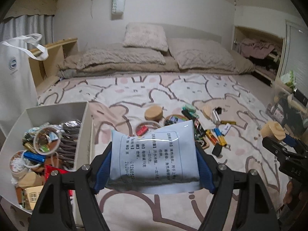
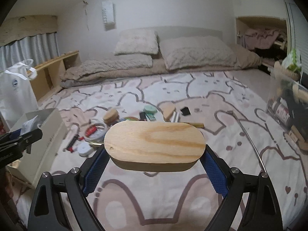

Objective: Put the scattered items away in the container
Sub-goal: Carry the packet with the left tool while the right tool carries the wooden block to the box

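wood block (image 2: 154, 144) clamped endwise in my right hand-held gripper (image 2: 154, 165), packet (image 1: 154, 154) pinched in the left hand-held gripper (image 1: 154, 167), both lifted clear for the container (image 1: 84, 134) at left.

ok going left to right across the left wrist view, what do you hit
white tote bag → white container → printed sachet held in the left gripper → loose batteries → wooden piece in the right gripper

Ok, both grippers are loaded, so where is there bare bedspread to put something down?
Free: the bedspread nearest the cameras, and the stretch between the clutter and the pillows. Crowded: the mid-bed scatter beside the white container, which is itself nearly full.
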`<state>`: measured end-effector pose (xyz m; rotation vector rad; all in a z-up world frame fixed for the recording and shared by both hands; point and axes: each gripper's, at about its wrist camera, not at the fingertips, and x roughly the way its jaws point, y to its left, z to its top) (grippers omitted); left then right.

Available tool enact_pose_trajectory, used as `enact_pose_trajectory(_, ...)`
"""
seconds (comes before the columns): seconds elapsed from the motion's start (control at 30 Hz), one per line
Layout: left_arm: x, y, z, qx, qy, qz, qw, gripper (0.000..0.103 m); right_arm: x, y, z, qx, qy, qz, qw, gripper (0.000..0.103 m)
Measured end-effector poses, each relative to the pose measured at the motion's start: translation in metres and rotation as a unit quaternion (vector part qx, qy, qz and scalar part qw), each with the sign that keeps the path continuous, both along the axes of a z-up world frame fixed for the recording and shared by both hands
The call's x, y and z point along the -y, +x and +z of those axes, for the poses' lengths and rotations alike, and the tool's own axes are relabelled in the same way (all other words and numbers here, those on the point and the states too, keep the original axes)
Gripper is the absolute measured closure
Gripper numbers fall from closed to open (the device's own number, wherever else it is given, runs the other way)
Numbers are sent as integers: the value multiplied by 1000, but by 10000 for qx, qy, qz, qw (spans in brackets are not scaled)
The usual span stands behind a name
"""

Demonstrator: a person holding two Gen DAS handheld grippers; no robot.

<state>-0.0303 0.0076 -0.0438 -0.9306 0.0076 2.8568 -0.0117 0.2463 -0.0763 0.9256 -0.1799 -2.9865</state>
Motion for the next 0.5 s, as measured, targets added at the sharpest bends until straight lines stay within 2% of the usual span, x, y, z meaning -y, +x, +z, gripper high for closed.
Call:
enact_pose_trajectory(0.27,33,22,32,-539,232,292,9978,26,22,8,47,-447,-147,434,9979,10)
enact_pose_trajectory(0.5,75,33,54,-876,275,733,9931,26,49,8,82,-911,72,747,9930,10)
